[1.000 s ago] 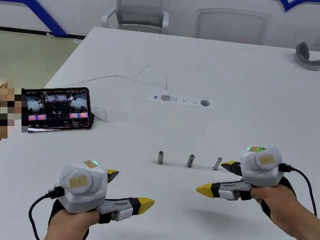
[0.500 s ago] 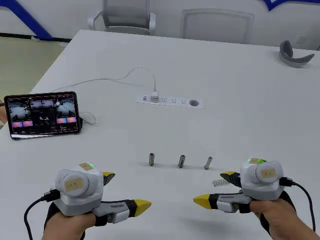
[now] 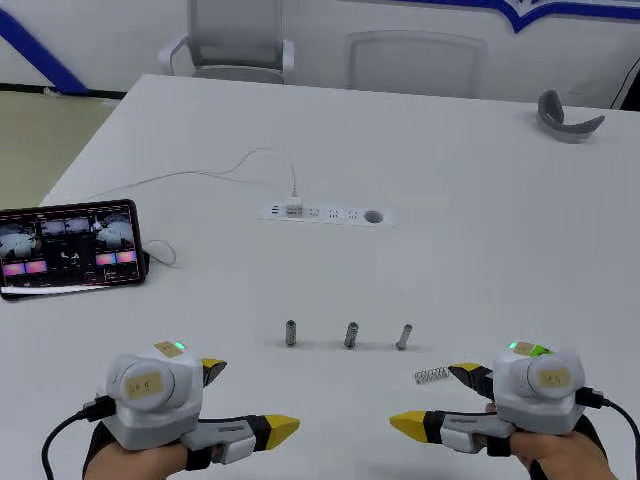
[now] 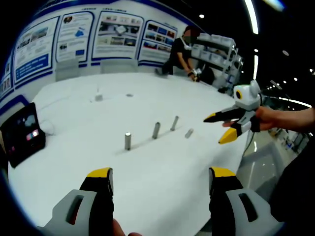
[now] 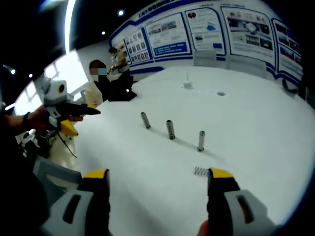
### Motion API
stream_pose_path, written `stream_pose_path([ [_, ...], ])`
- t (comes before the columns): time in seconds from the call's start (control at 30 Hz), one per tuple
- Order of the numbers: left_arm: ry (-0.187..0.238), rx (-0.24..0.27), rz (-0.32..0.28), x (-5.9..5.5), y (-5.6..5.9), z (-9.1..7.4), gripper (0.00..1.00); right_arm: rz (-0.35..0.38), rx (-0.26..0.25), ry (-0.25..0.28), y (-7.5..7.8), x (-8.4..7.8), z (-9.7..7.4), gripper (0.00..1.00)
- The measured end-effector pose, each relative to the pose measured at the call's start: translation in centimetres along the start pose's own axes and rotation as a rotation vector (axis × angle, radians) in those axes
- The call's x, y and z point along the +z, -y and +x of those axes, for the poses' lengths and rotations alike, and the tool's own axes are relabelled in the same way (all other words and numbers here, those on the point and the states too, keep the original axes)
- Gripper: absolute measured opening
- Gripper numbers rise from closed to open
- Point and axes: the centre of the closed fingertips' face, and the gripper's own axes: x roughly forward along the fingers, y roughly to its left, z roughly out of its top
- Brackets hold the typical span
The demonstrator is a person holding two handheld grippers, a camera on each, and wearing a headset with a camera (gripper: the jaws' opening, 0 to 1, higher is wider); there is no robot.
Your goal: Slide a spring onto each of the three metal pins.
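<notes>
**Open table up front**

Bare table (image 3: pixel 340 420) lies between the left gripper (image 3: pixel 250 398) and right gripper (image 3: pixel 435 394). Three pins (image 3: pixel 351 335) stand in a row just beyond, with gaps between; a spring (image 3: pixel 431 375) lies beside the right gripper. The strip (image 3: pixel 325 214) and tablet (image 3: pixel 68 246) sit well apart.

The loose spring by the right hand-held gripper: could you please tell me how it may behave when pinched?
The spring lies on its side on the smooth table, so it could roll if nudged. It looks small and thin-coiled, so probably light and squashy; a hard pinch might flick it away.
</notes>
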Motion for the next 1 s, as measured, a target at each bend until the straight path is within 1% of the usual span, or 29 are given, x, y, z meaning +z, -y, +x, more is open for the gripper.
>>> stream_pose_path([
  [0.3,-0.007,-0.024,0.014,0.4,0.5,1.1,0.81,0.024,-0.037,0.031,0.8,0.0,-1.5,0.84],
  [0.6,-0.026,-0.055,0.042,0.6,1.1,2.4,0.81,0.041,-0.057,0.036,1.3,-0.5,-2.2,0.84],
  [0.83,-0.046,-0.089,0.068,0.6,2.2,3.6,0.8,0.048,-0.063,0.016,1.9,-1.0,-3.1,0.84],
  [0.93,-0.056,-0.104,0.082,0.6,2.6,4.3,0.8,0.049,-0.072,0.017,2.1,-1.2,-3.5,0.84],
  [1.0,-0.063,-0.119,0.093,0.6,3.2,4.8,0.8,0.054,-0.079,0.022,2.3,-1.2,-3.8,0.84],
])
